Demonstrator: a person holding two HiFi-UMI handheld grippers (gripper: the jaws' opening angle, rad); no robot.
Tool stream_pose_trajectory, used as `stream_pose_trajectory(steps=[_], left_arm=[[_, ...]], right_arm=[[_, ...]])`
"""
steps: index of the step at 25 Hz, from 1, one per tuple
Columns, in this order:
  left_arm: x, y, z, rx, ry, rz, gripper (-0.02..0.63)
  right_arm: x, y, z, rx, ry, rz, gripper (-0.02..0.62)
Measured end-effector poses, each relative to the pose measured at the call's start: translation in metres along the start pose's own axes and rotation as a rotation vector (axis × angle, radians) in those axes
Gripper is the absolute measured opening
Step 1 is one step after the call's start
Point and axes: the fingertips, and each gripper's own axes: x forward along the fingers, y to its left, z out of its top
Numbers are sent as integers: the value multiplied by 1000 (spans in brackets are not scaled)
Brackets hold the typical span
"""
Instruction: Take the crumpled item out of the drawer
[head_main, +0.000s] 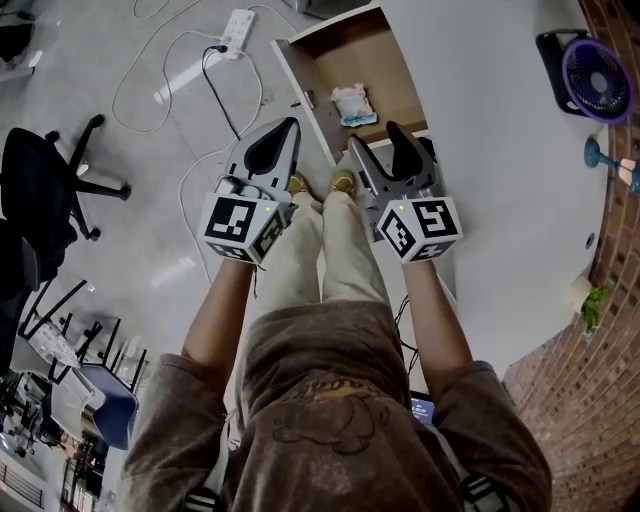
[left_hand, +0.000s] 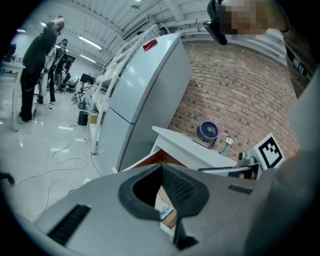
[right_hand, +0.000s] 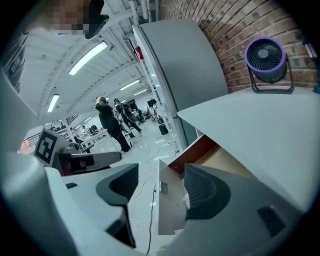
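The drawer (head_main: 300, 80) stands pulled out of the white cabinet (head_main: 500, 150), its white front (right_hand: 167, 210) towards me. A pale crumpled item (head_main: 353, 103) lies on the wooden bottom inside. My right gripper (head_main: 375, 137) hovers at the drawer's near corner, open, and nothing is pressed between its fingers. In the right gripper view the drawer front shows between the jaws of that gripper (right_hand: 161, 172), and a bit of the crumpled item (right_hand: 186, 199) peeks beside the right finger. My left gripper (head_main: 288, 125) is shut and empty, just left of the drawer. The item (left_hand: 164, 210) shows beyond it.
A purple fan (head_main: 595, 65) sits on the cabinet top by the brick wall. A power strip (head_main: 235, 30) and cables lie on the floor left of the drawer, and a black office chair (head_main: 50, 180) stands further left. A grey fridge (left_hand: 145, 90) rises behind the cabinet.
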Motion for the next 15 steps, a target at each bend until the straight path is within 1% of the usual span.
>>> stream_pose_trajectory(steps=[2, 6, 11, 15], left_arm=[[1, 4, -4, -3, 6, 5, 8], [2, 9, -8, -20, 6, 16, 8], [0, 14, -13, -28, 14, 26, 8], [1, 22, -14, -28, 16, 31, 8]], right_arm=[[4, 1, -1, -5, 3, 6, 318], [16, 3, -6, -21, 27, 30, 387], [27, -3, -16, -39, 81, 15, 414], [40, -13, -23, -32, 105, 1, 419]])
